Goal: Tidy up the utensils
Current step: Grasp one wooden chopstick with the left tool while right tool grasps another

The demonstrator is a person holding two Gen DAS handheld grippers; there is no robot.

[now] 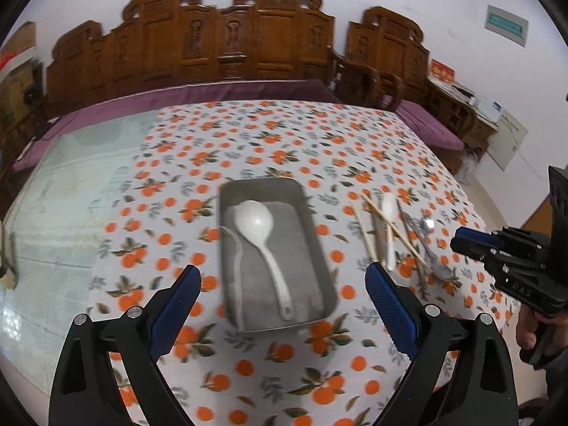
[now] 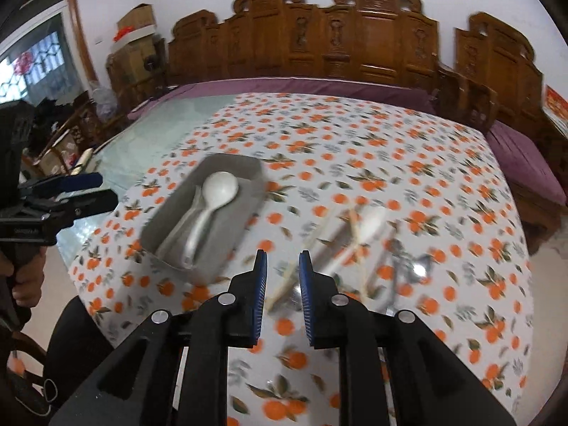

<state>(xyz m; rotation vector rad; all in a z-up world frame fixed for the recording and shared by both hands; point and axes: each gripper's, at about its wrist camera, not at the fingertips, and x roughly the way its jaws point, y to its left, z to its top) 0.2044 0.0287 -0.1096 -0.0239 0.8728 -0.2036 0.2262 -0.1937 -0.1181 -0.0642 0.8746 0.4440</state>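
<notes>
Utensils [image 1: 394, 238] lie loose on the orange-print bench [image 1: 284, 142] at centre right of the left wrist view, just right of the grey tray [image 1: 319, 255], which holds a white ladle [image 1: 262, 234] and a thin spoon [image 1: 236, 248]. Left tool [image 1: 282, 277] hangs spread wide and empty, the tray framed between its fingers. In the right wrist view, right tool [image 2: 282, 261] shows a narrow gap, pinching nothing, blurred chopsticks [image 2: 284, 280] just beyond its tips.
</notes>
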